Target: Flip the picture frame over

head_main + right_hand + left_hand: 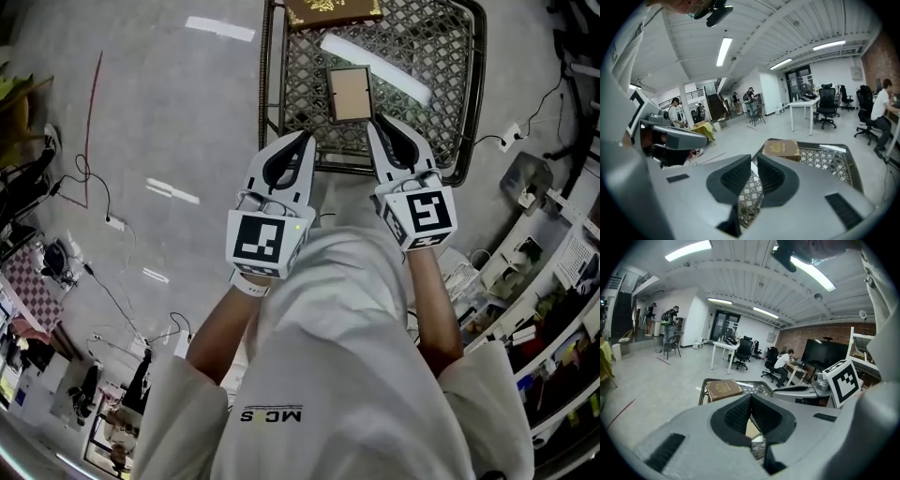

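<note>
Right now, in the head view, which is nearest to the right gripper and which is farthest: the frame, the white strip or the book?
1. Frame: just ahead of the right gripper, slightly to its left.
2. White strip: lying aslant beyond the frame.
3. Book: farthest, at the top of the view.

A small picture frame (352,94) lay flat on a wire-mesh table (441,52), its tan panel facing up. At 12 o'clock from it a brown book (333,11) rested at the table's edge, and a white strip (375,67) lay slantwise just beside the frame. The left gripper (303,139) hung at the frame's 7 o'clock and the right gripper (377,124) at its 5 o'clock, both pointing toward 12.
</note>
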`<action>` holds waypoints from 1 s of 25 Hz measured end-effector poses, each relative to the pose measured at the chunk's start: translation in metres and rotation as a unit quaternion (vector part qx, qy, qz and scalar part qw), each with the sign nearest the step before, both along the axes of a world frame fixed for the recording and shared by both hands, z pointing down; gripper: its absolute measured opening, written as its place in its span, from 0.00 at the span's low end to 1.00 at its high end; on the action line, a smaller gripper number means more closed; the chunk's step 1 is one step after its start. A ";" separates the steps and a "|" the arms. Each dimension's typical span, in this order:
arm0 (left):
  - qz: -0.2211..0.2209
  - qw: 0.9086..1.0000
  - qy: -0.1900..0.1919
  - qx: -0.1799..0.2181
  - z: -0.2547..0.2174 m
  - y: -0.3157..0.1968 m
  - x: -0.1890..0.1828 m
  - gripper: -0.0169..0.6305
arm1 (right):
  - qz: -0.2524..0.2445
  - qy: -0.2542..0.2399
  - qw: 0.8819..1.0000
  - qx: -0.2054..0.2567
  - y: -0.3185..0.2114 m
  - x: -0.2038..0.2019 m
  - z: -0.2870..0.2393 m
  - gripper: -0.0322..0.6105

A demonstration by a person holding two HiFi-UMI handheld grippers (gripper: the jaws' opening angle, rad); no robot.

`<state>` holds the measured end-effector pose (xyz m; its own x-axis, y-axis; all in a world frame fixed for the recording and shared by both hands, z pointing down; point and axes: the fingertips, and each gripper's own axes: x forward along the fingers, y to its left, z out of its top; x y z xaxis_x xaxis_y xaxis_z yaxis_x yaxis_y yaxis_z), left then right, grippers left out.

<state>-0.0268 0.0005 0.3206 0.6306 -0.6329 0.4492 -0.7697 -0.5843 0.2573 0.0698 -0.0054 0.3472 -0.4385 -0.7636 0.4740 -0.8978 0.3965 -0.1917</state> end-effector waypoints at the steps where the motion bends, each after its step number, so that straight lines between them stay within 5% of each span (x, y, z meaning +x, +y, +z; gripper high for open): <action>1: -0.006 1.000 -0.001 -0.004 0.005 -0.002 -0.001 0.06 | -0.003 0.002 1.000 -0.005 -0.003 -0.001 0.007 0.11; 25: -0.056 0.996 -0.021 -0.070 0.115 -0.024 -0.035 0.06 | -0.019 0.037 0.992 -0.117 -0.033 -0.034 0.153 0.20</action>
<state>-0.0619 -0.0236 0.4356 0.5386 -0.6267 0.5632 -0.8396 -0.4553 0.2963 0.0355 -0.0387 0.5006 -0.4229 -0.6120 0.6683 -0.8977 0.3834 -0.2169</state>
